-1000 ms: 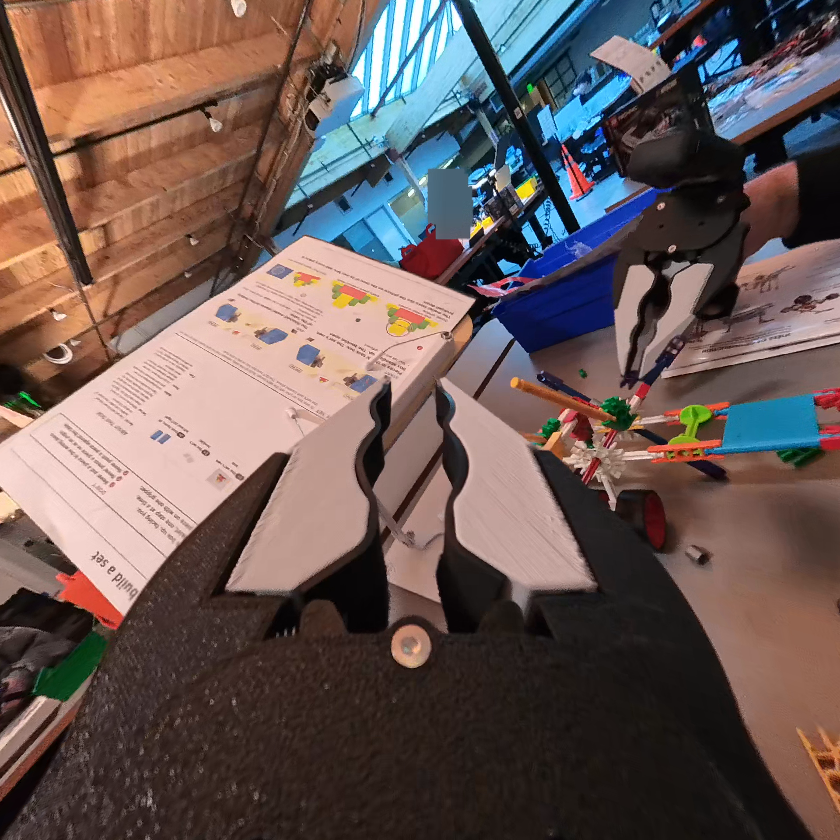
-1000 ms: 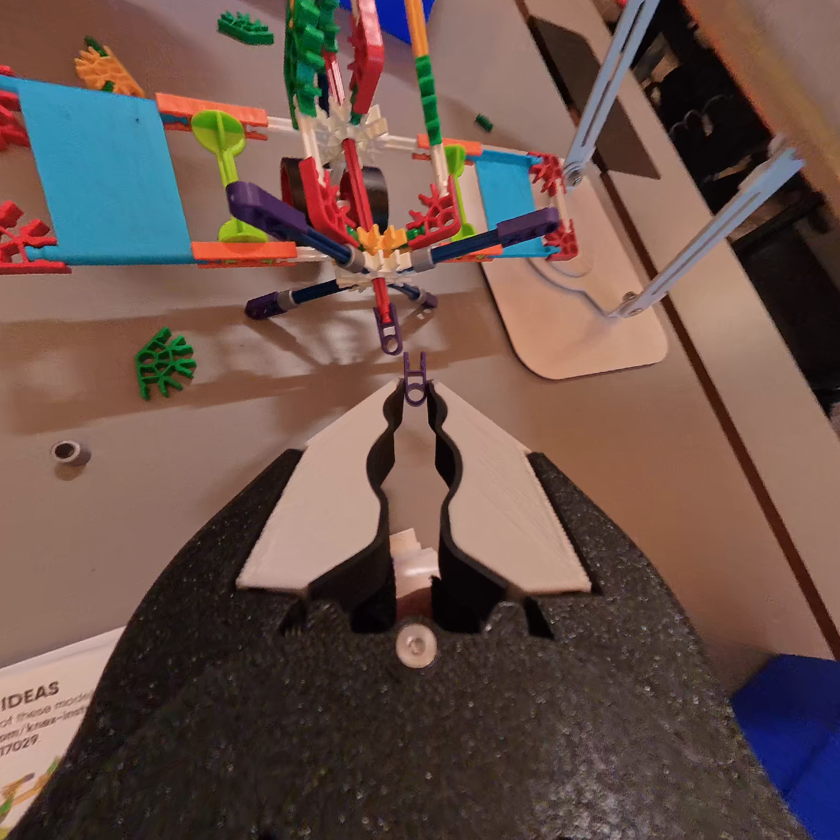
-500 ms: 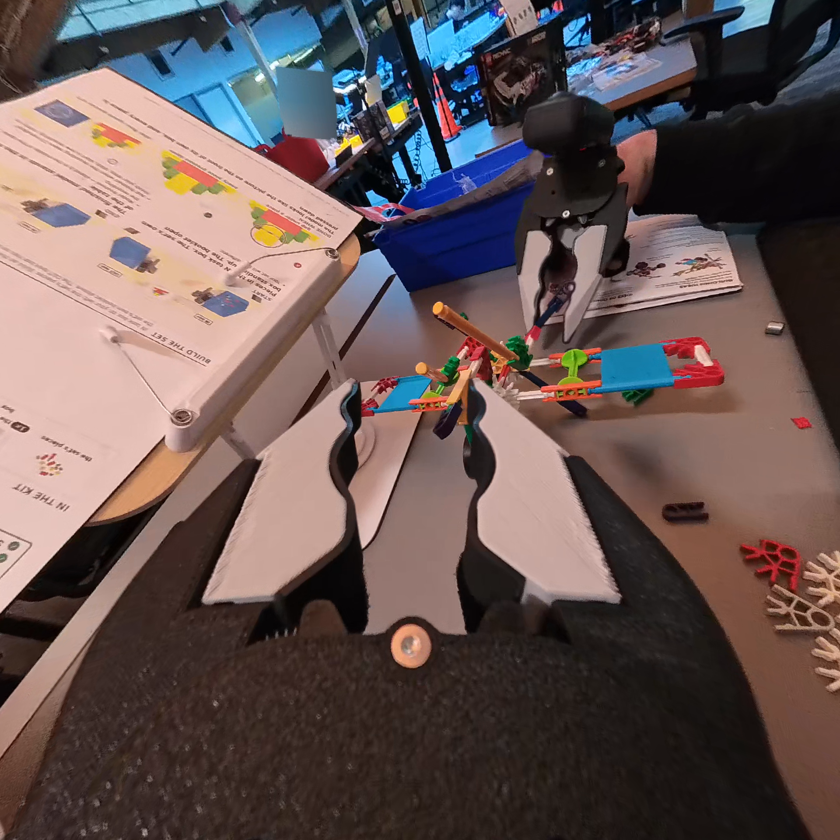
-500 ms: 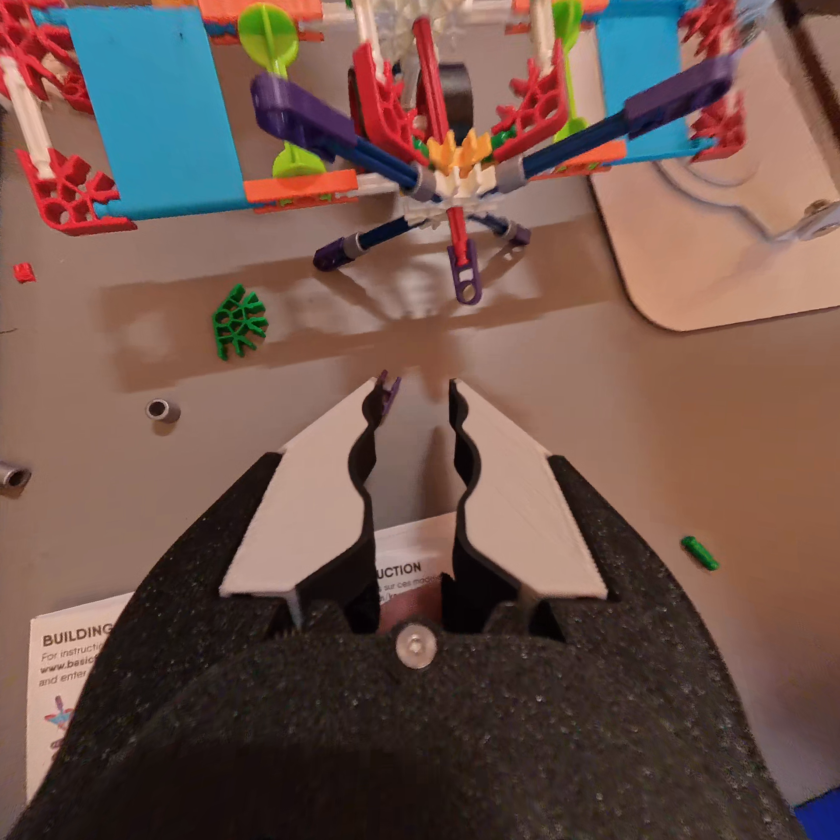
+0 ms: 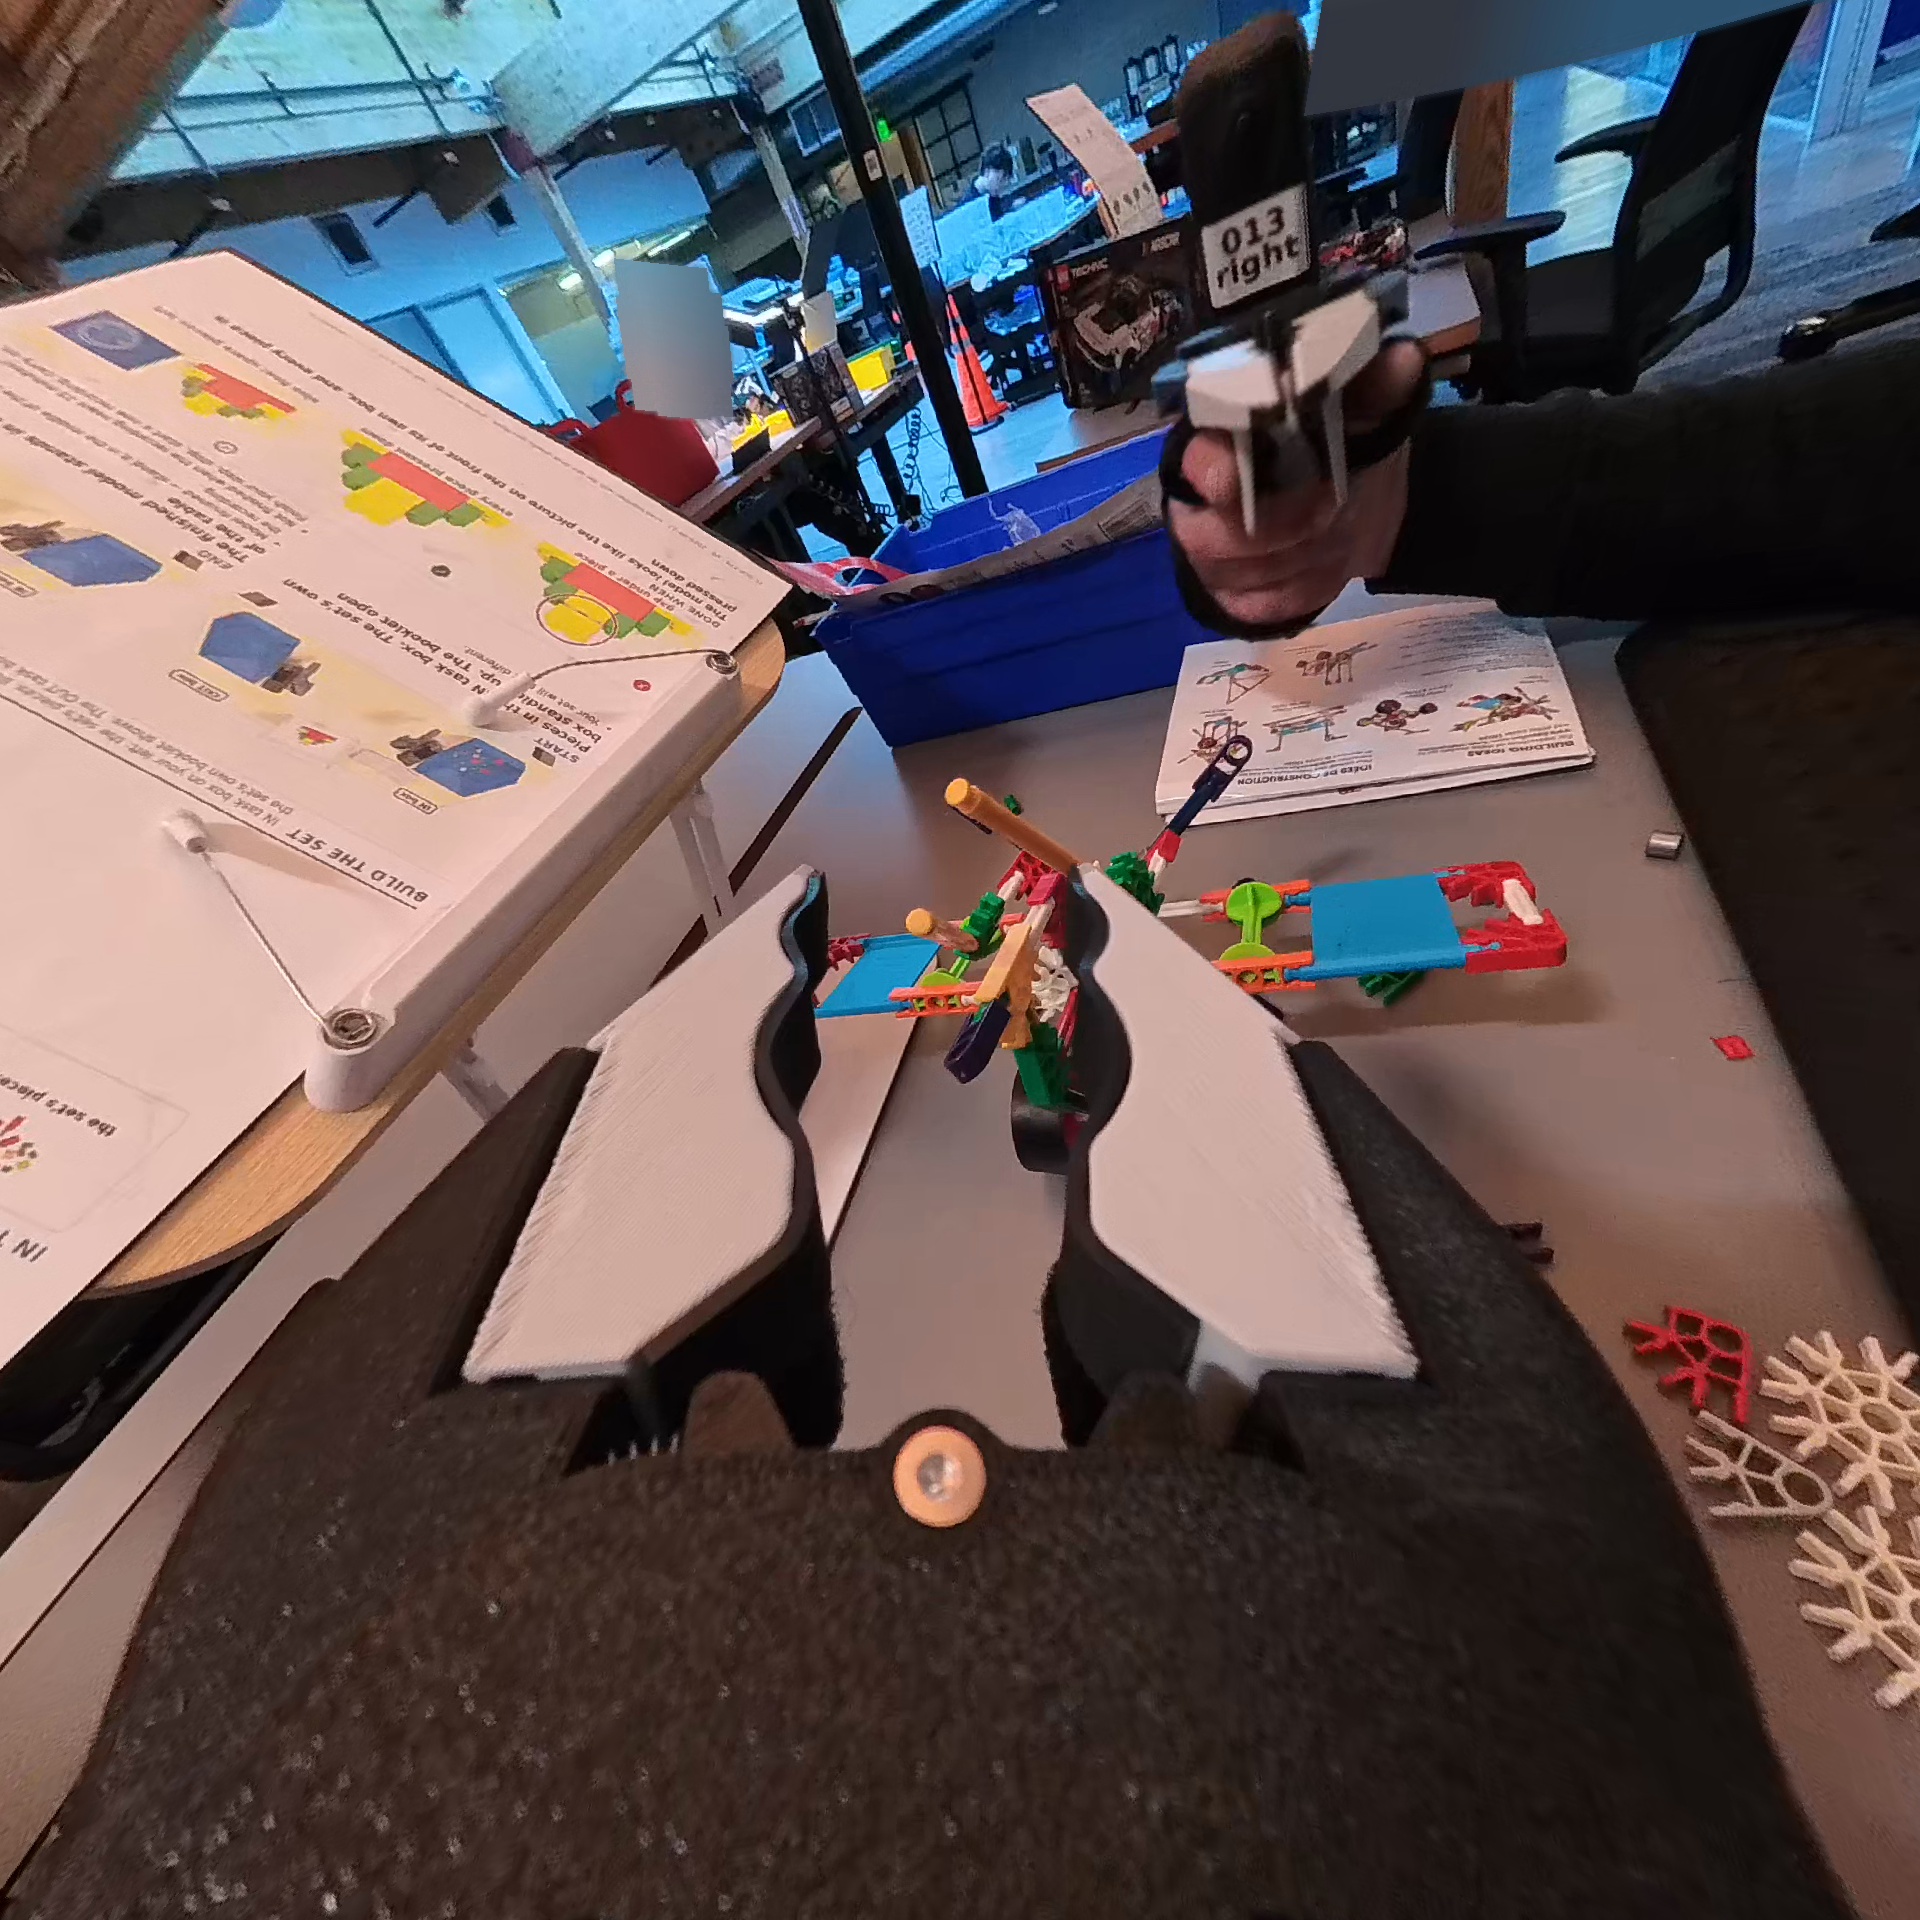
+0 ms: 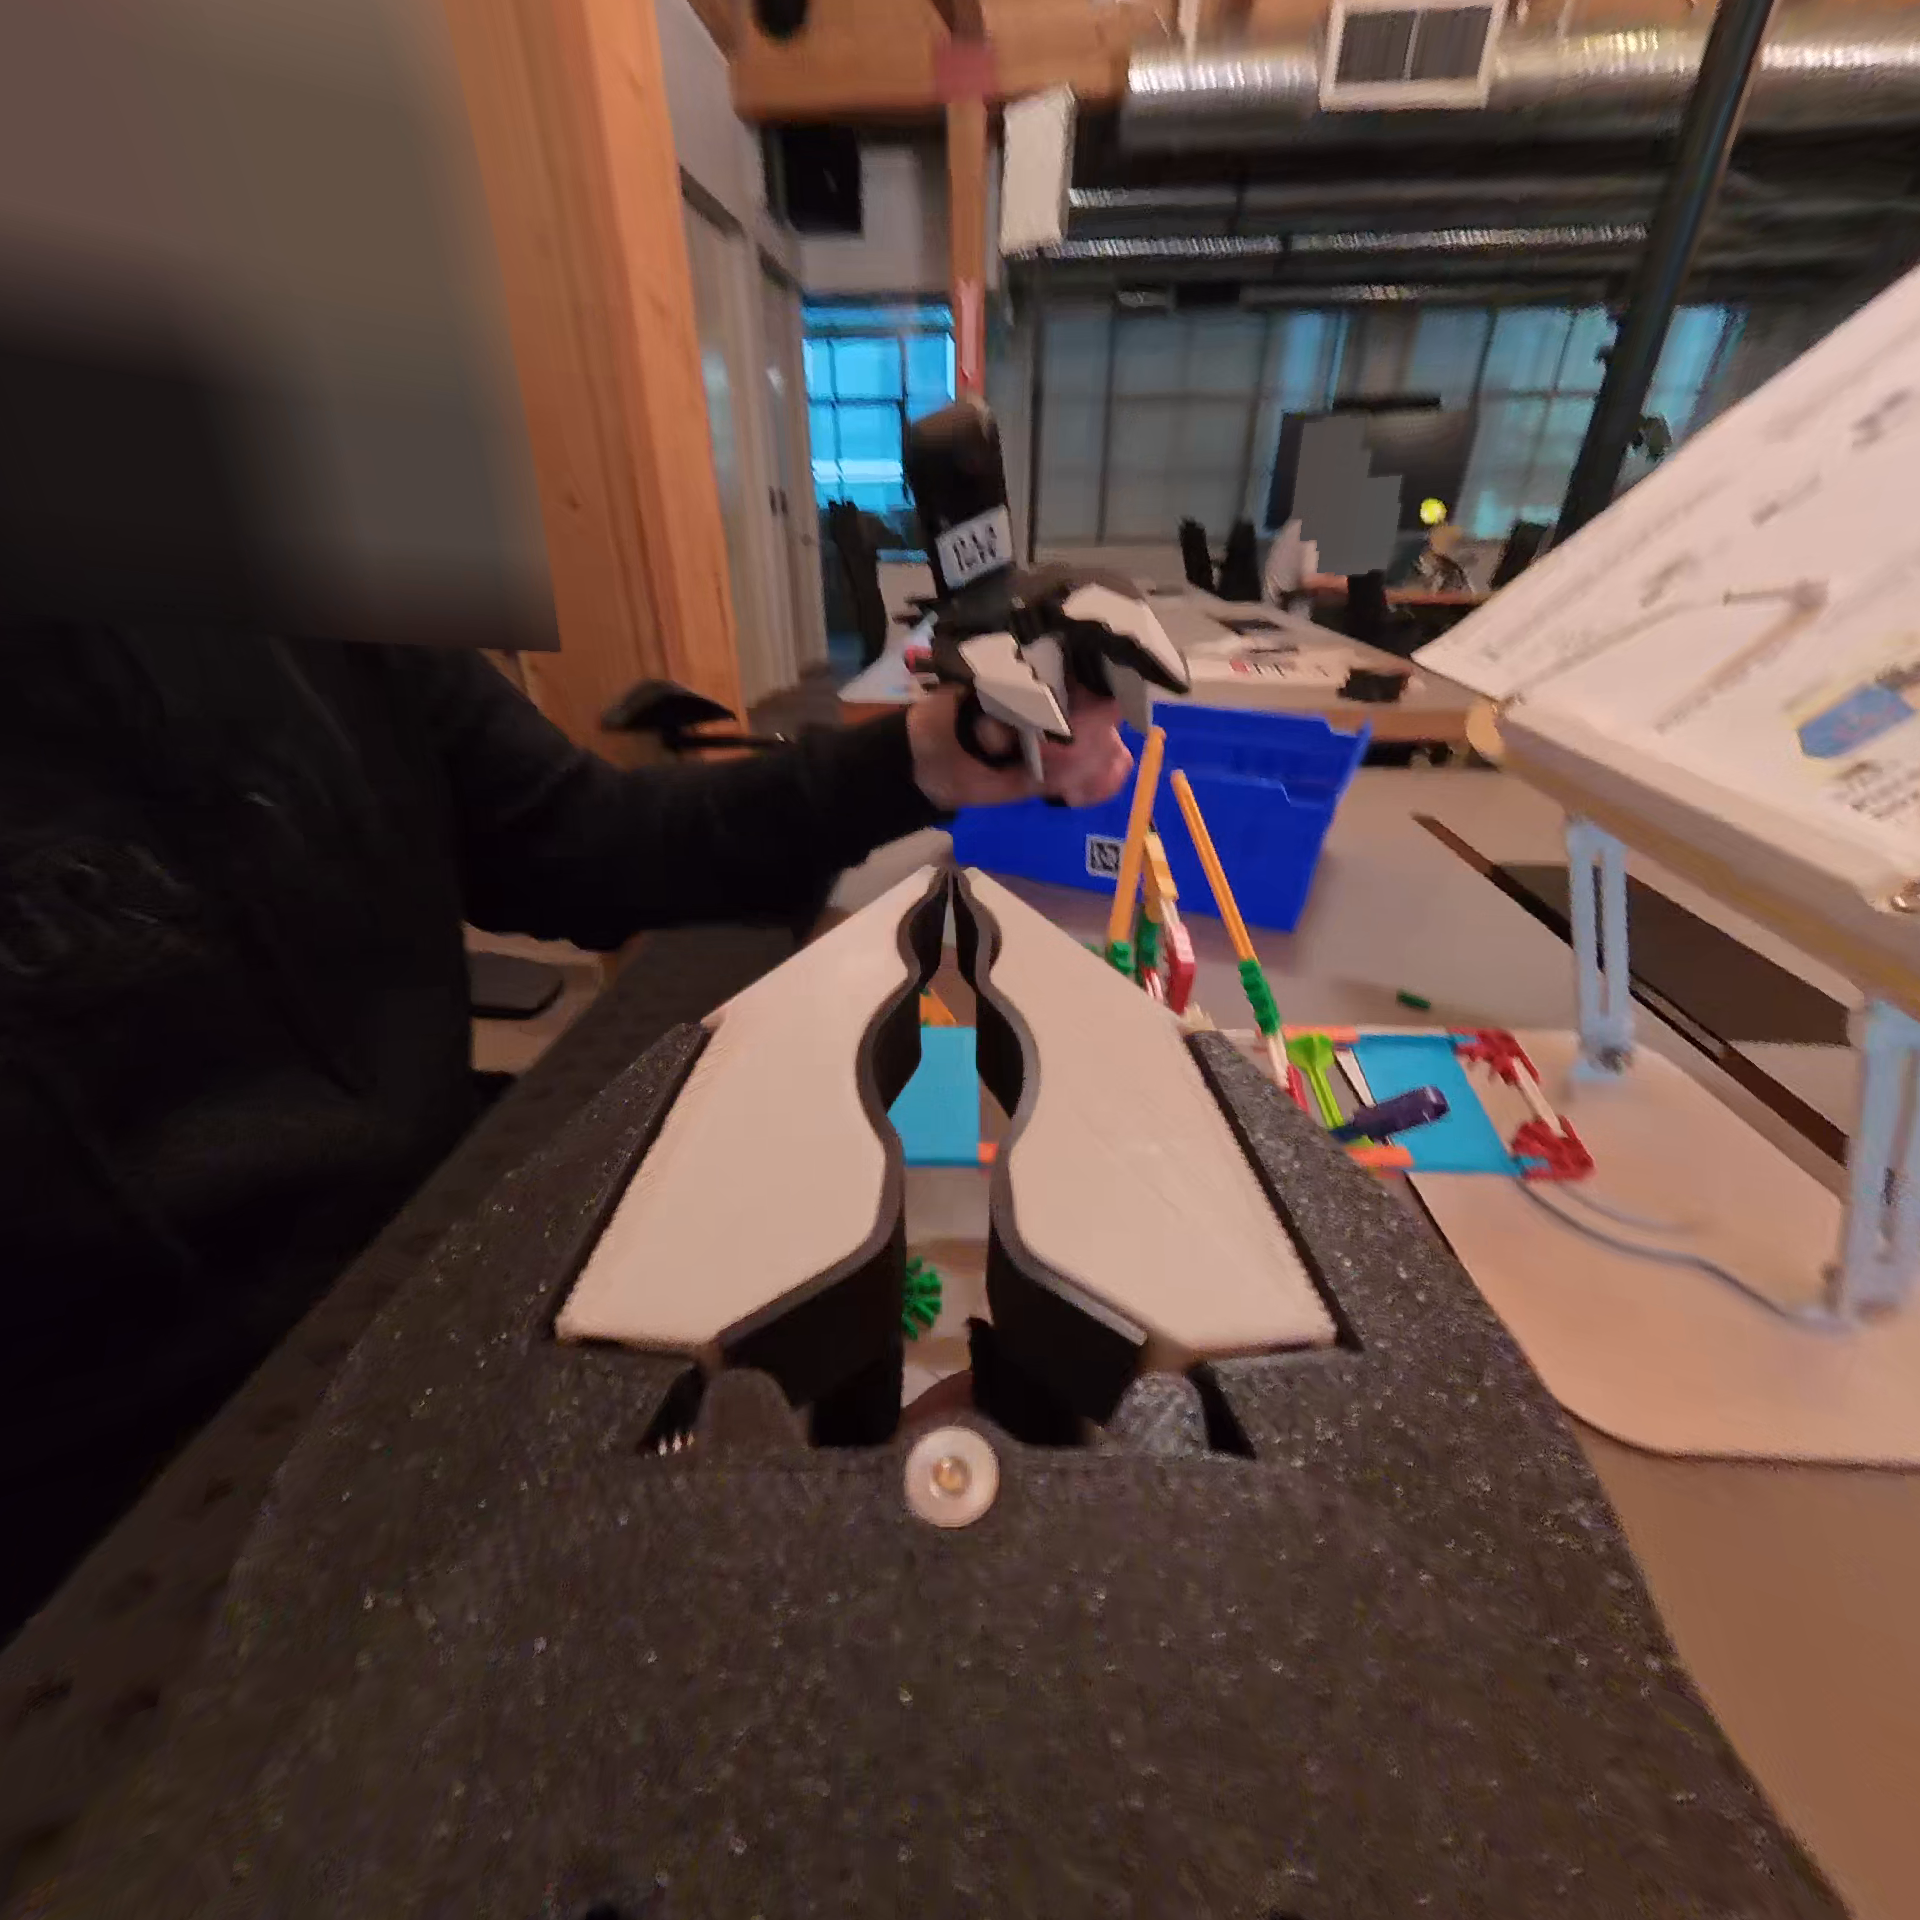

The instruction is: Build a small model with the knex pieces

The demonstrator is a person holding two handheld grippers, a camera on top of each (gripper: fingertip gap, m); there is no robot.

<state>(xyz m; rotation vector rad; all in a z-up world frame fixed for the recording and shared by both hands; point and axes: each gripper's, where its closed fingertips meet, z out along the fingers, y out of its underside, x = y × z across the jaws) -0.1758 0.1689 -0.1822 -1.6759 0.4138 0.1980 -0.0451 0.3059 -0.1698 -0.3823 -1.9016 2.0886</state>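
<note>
Hovering low over the grey table [image 5: 1507,1164], the left tool [image 5: 940,914] stands wide and empty around the multicoloured plastic rod-and-connector model [image 5: 1039,966], so a slight dip could, I judge, knock its upright orange rods [image 6: 1205,873]. The right tool [image 6: 951,883], raised well above, is pinched almost closed on nothing visible. A tilted white instruction board [image 5: 312,644], blue plastic bin [image 5: 997,623], paper booklet [image 5: 1382,707] and loose white snowflake connectors [image 5: 1849,1455] crowd the model.

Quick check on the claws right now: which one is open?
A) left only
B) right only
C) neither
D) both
A: the left claw shows a wide gap framing the toy model, while the right claw has its tips together with nothing visible between them.
</note>
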